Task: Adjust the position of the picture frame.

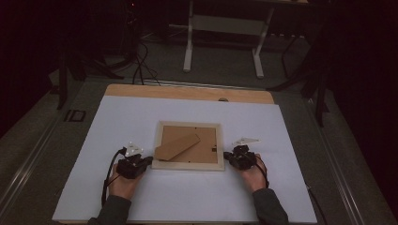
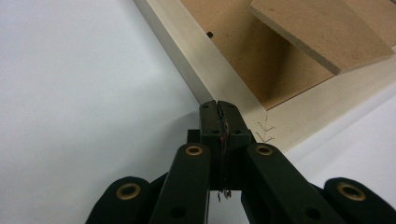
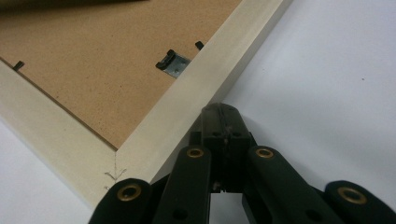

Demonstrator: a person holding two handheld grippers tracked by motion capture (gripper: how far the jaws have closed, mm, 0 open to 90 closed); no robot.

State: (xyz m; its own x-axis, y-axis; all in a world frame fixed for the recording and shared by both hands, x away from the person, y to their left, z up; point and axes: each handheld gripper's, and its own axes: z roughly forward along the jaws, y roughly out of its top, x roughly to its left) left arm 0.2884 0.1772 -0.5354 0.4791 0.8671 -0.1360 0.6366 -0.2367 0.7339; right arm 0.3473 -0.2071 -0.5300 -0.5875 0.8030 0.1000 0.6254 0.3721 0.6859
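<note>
A pale wooden picture frame (image 1: 189, 166) lies face down on the white sheet, its brown backing board (image 1: 206, 147) up and its brown stand flap (image 1: 177, 146) folded out. My left gripper (image 1: 149, 161) is shut, its tips against the frame's near left corner (image 2: 243, 109). My right gripper (image 1: 226, 155) is shut too, its tips against the frame's right edge near the near right corner (image 3: 187, 112). Neither holds anything. A small metal hanger clip (image 3: 172, 62) sits on the backing board by the right rail.
The white sheet (image 1: 141, 112) covers a wooden tabletop (image 1: 187, 92). Beyond the table stand a white desk frame (image 1: 225, 33), cables (image 1: 141, 65) on the floor and dark stands at both sides.
</note>
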